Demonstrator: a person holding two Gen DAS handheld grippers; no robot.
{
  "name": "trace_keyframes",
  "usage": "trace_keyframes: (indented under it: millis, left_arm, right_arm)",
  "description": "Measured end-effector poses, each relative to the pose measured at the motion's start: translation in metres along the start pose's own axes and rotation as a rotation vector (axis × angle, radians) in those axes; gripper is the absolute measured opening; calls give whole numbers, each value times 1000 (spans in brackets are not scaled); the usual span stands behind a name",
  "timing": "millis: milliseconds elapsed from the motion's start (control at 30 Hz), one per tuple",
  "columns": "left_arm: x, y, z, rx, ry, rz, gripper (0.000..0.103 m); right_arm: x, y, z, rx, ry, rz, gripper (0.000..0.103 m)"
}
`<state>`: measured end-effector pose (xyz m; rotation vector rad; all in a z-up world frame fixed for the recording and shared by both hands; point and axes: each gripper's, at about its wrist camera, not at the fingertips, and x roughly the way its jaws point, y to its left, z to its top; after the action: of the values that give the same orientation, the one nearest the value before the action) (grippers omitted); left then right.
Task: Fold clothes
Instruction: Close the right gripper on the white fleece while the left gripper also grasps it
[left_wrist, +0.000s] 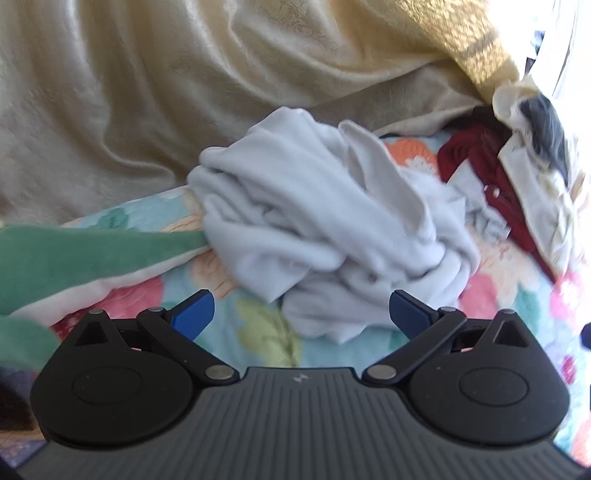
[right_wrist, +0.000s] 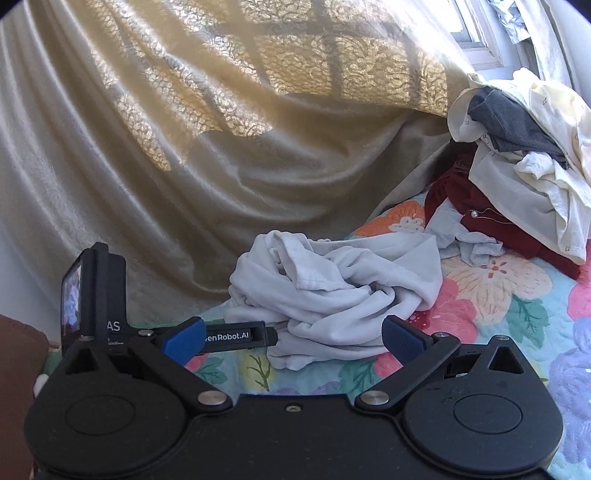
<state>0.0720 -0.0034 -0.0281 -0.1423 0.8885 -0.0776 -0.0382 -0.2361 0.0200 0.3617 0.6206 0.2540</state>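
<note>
Pale grey cotton, crumpled into a loose heap, lies in front of me: this grey garment (left_wrist: 317, 221) rests on the floral quilt (left_wrist: 258, 328) and nothing in it is folded yet. In my left wrist view it fills the middle and runs down to 6 o'clock, between my fingers. My left gripper (left_wrist: 301, 314) stands wide open and holds nothing; its blue pads are on either side of the lowest flap of the cloth, apart from it as far as I can tell. My right gripper (right_wrist: 293, 339) is also wide open and empty, with the heap just ahead at 12 o'clock. At 9 o'clock in that view I see the body of the left gripper, reaching toward the near edge of the cloth.

At 2 o'clock from the heap there is a pile of other clothes (right_wrist: 517, 166), dark red, cream and grey, and behind everything hangs a cream curtain (right_wrist: 184, 147). A green cloth (left_wrist: 74, 258) lies at 9 o'clock in the left view.

I judge that the task is at its beginning: the step in hand is to take the garment and spread it flat. The next move calls for finding a real edge or hem, not a thick bunch, and closing on one layer only, with both grippers well apart.
</note>
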Motion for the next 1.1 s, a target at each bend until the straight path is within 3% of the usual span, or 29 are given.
trace_keyframes:
  millis: [200, 333, 433, 500, 633, 767, 900, 967, 1100]
  left_arm:
    - [27, 22, 29, -72, 17, -54, 103]
    - [44, 39, 34, -184, 44, -153, 103]
    - [46, 42, 29, -216, 16, -166, 103]
    - [50, 40, 27, -200, 9, -176, 103]
    - [58, 49, 28, -295, 7, -225, 103]
    - [70, 45, 25, -306, -2, -238, 103]
    - [70, 39, 26, -273, 1, -229, 100]
    - [74, 42, 27, -297, 11, -242, 99]
    - [79, 43, 30, -302, 8, -263, 84]
  right_arm:
    - [21, -28, 23, 88, 54, 33, 103]
    - [55, -67, 26, 310, 133, 76, 103]
    - [84, -96, 19, 478, 175, 68, 103]
    - [98, -112, 9, 583, 157, 52, 103]
    - [122, -129, -7, 736, 135, 84, 103]
    - [155, -135, -16, 830, 147, 114, 103]
    - [185, -128, -12, 834, 142, 105, 102]
    - [195, -120, -4, 792, 128, 91, 90]
    - [210, -109, 3, 697, 111, 73, 71]
